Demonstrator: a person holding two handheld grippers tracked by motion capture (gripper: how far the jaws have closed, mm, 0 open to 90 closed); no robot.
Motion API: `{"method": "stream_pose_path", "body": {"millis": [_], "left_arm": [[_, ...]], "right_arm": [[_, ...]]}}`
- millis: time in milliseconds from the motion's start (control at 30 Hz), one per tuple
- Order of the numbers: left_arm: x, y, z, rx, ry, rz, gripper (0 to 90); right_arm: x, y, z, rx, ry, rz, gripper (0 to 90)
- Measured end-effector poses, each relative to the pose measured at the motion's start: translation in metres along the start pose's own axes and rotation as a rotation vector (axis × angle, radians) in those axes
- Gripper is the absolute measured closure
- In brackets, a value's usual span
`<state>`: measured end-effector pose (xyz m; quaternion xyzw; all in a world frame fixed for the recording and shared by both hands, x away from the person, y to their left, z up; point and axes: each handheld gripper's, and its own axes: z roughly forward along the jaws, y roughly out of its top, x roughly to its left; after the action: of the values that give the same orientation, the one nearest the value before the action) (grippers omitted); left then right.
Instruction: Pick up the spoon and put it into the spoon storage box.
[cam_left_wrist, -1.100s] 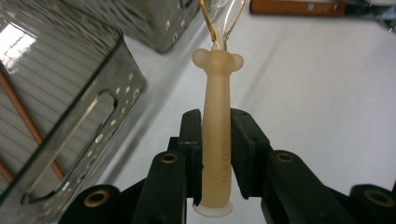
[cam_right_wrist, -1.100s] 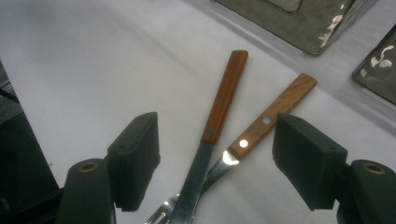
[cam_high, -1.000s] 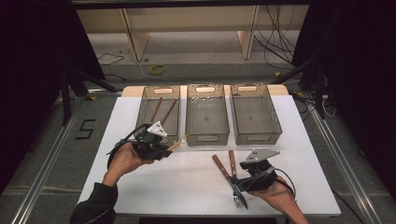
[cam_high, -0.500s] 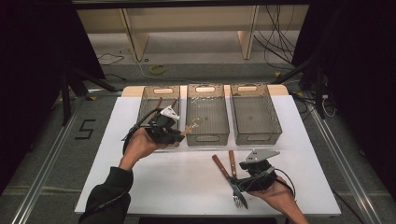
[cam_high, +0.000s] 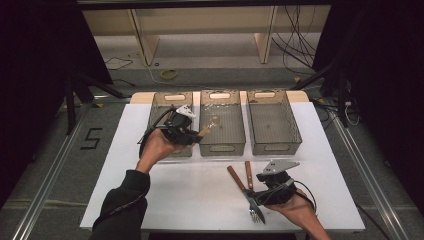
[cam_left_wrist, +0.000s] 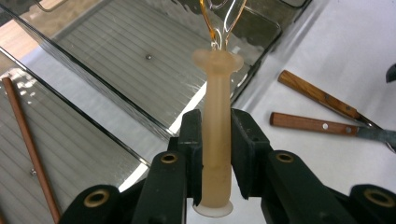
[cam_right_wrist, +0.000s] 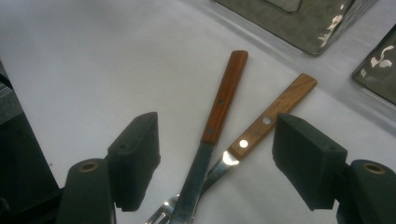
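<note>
My left gripper (cam_high: 196, 134) is shut on the pale handle of a small whisk (cam_high: 212, 121). It holds the whisk (cam_left_wrist: 217, 116) level, with the amber wire loop out over the middle clear bin (cam_high: 222, 148). The jaws of that gripper (cam_left_wrist: 217, 140) press both sides of the handle. At the front of the table my right gripper (cam_high: 256, 194) stands open just above a wooden-handled knife (cam_right_wrist: 223, 100) and a wooden-handled fork (cam_right_wrist: 275, 109). These two lie crossed on the white table between its jaws (cam_right_wrist: 217, 149), untouched by the pads.
Three clear bins stand in a row at the back: left bin (cam_high: 161, 102), middle one, right bin (cam_high: 272, 145). A brown stick (cam_left_wrist: 28, 140) lies in the left bin. The white table (cam_high: 165, 195) has free room at the front left.
My left gripper has carried the whisk away from the person and to the right, from the front of the left bin to over the middle bin. The right gripper has stayed still.
</note>
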<state>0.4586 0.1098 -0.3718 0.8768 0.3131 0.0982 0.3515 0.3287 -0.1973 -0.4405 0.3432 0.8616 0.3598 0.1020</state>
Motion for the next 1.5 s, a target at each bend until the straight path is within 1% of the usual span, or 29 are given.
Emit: {"method": "stream_pose_path", "body": {"millis": [100,133,300,367,433,600,733,833,867,967,1100,1200,1300,1500], "left_arm": [[0.003,0.004,0.003,-0.009,0.001,-0.007,75.0],[0.003,0.006,0.005,-0.015,0.002,-0.015,75.0],[0.007,0.015,0.011,-0.013,0.013,-0.02,75.0],[0.008,0.018,0.014,-0.007,0.016,-0.015,75.0],[0.009,0.021,0.018,-0.013,0.013,-0.027,74.9],[0.011,0.027,0.025,-0.007,0.022,-0.026,75.0],[0.014,0.032,0.03,-0.015,0.027,-0.04,75.0],[0.018,0.035,0.034,-0.019,0.032,-0.052,74.9],[0.02,0.036,0.037,-0.027,0.035,-0.07,74.9],[0.026,0.038,0.043,-0.022,0.034,-0.088,74.9],[0.029,0.039,0.05,-0.03,0.039,-0.111,74.9],[0.029,0.04,0.056,-0.021,0.04,-0.113,74.9],[0.029,0.039,0.061,-0.017,0.039,-0.127,74.9],[0.031,0.037,0.067,-0.013,0.034,-0.142,74.9]], "right_arm": [[0.0,0.0,0.0,-0.001,0.0,0.0,32.7],[0.0,0.0,0.0,-0.001,0.0,0.002,32.6],[0.0,0.0,0.0,-0.001,0.0,0.001,32.7],[0.0,0.0,0.0,0.0,0.001,0.002,32.7],[0.0,0.0,0.0,0.0,0.002,0.002,32.7],[-0.001,0.0,0.0,0.0,0.004,0.003,32.7],[-0.001,-0.001,0.0,0.0,0.005,0.004,32.7],[-0.001,-0.001,0.0,0.003,0.006,0.001,32.7],[-0.001,-0.001,0.0,0.002,0.005,0.001,32.7],[-0.001,-0.001,0.001,0.004,0.006,0.0,32.7],[-0.001,-0.001,0.001,0.006,0.006,0.0,32.7],[-0.001,-0.001,0.0,0.001,0.006,0.004,32.7],[-0.001,-0.001,0.0,0.001,0.006,0.003,32.7],[-0.001,-0.001,0.001,0.004,0.007,0.0,32.7]]}}
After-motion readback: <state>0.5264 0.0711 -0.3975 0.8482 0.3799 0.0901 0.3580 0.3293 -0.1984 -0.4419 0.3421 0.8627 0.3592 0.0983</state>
